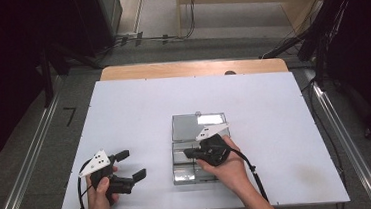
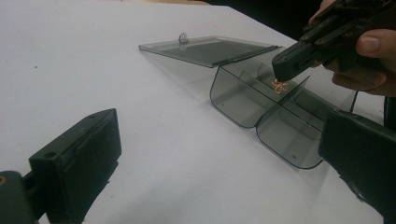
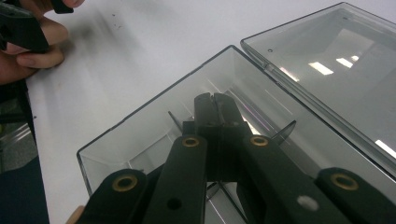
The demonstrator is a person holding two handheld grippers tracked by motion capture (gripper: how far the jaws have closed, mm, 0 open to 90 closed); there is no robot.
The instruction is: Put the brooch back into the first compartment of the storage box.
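Observation:
A clear grey plastic box [image 1: 179, 175] with divided compartments lies open on the white table, its lid [image 1: 190, 129] folded flat behind it. My right gripper [image 1: 188, 154] reaches into the box [image 3: 140, 126], jaws pressed together [image 3: 215, 100]. In the left gripper view a tiny copper-coloured piece [image 2: 279, 86] hangs at the right gripper's tip [image 2: 281, 70], just above a compartment by the divider. My left gripper [image 1: 130, 164] rests to the left of the box, jaws wide apart [image 2: 217, 140] with nothing between them.
The white table [image 1: 285, 126] has bare surface around the box on all sides. The lid [image 2: 210, 49] has a small tab at its far edge. Dark stands and cables line the floor beyond the table.

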